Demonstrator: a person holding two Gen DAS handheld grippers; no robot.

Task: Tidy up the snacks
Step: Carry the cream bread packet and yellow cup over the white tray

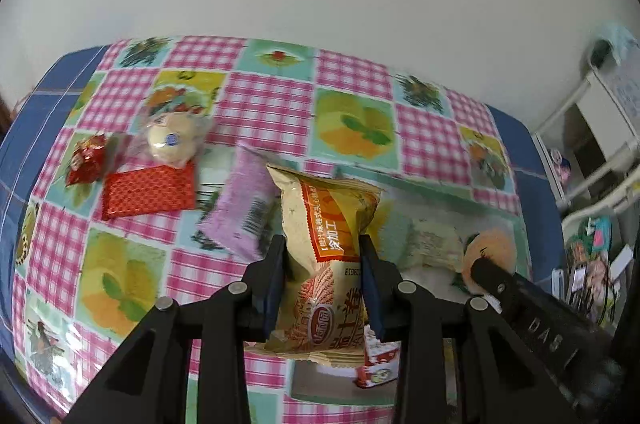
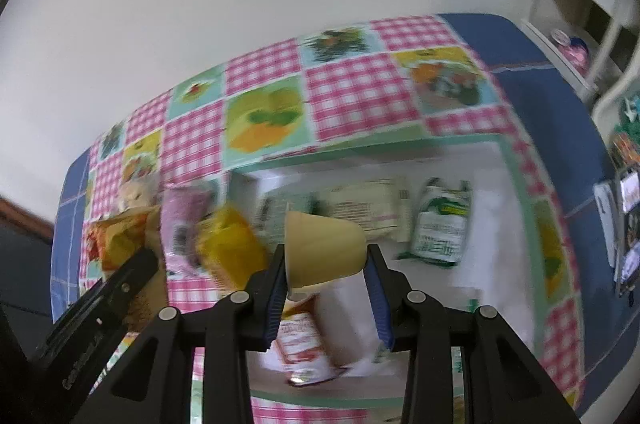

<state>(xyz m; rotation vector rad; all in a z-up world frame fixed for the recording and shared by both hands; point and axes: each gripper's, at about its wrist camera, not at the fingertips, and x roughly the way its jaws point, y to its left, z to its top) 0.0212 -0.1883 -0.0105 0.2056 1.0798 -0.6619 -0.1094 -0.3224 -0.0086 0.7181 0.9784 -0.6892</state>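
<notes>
Carefully now: left gripper point(image 1: 322, 252) clamps the yellow-orange crinkly snack packet point(image 1: 324, 236), right gripper point(image 2: 326, 264) pinches the beige plastic cup point(image 2: 324, 248); set each down gently inside the white shallow tray point(image 2: 492, 208) on the right.

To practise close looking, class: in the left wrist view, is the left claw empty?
No: the left claw grips a yellow snack packet between its fingers.

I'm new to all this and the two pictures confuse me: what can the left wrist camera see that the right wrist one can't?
Only the left wrist view shows the red patterned packet and the round pastry in clear wrap lying on the tablecloth.

Only the right wrist view shows the green and white packet in the white tray.

Both show the purple packet, the checked tablecloth and each tool's snack.
</notes>
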